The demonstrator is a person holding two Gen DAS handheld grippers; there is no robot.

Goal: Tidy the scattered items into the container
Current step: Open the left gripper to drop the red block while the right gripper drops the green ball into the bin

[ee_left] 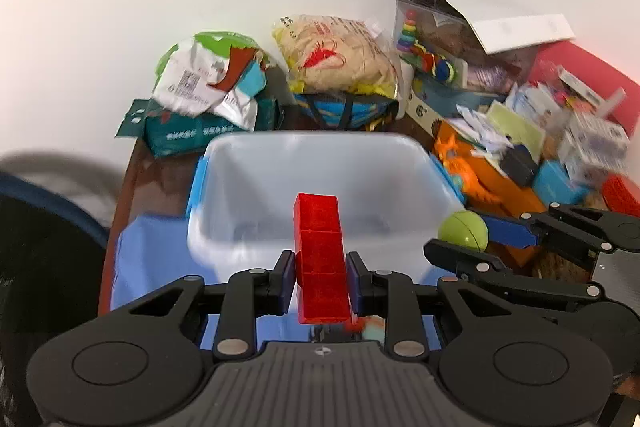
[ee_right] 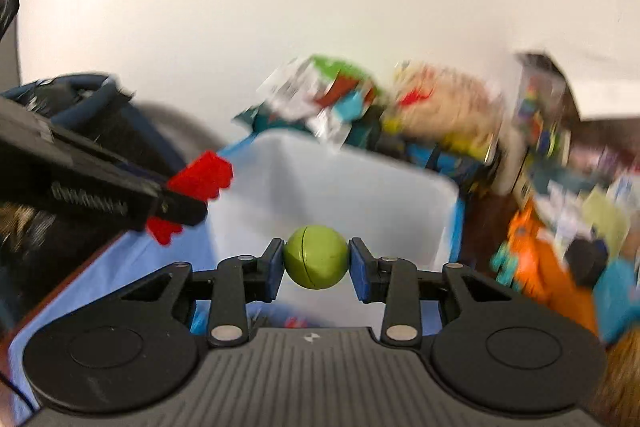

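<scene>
Counting two hand-held grippers, each carrying one item. Left hand-held gripper [ee_left: 320, 283] clenching one red block [ee_left: 320, 259], blue pads pressing on both long sides, block sticking up and forward over the near rim of the container [ee_left: 280, 163]. Right hand-held gripper [ee_right: 316, 263] clamping one green ball [ee_right: 316, 257] between its pads, hanging over the container's near edge; same ball showing in the left view at the bin's right corner.

Seeing one container: pale translucent bin with blue side latches, sitting on a blue cloth [ee_left: 148, 251] on the brown table [ee_left: 132, 171]. Interior looking bare where visible, bottom partly hidden behind block and gripper.

Crowding the far side: one crumpled green-and-white bag [ee_left: 208, 79] on a teal pack [ee_left: 188, 135], one yellow snack bag [ee_left: 340, 55], one open box with coloured rings [ee_left: 424, 47]. Piling up on the right: orange toy [ee_left: 460, 163], small boxes and cards, too blurred to count. Nothing standing between either held item and the bin opening. Dark chair edge [ee_left: 44, 211] showing at far left.
</scene>
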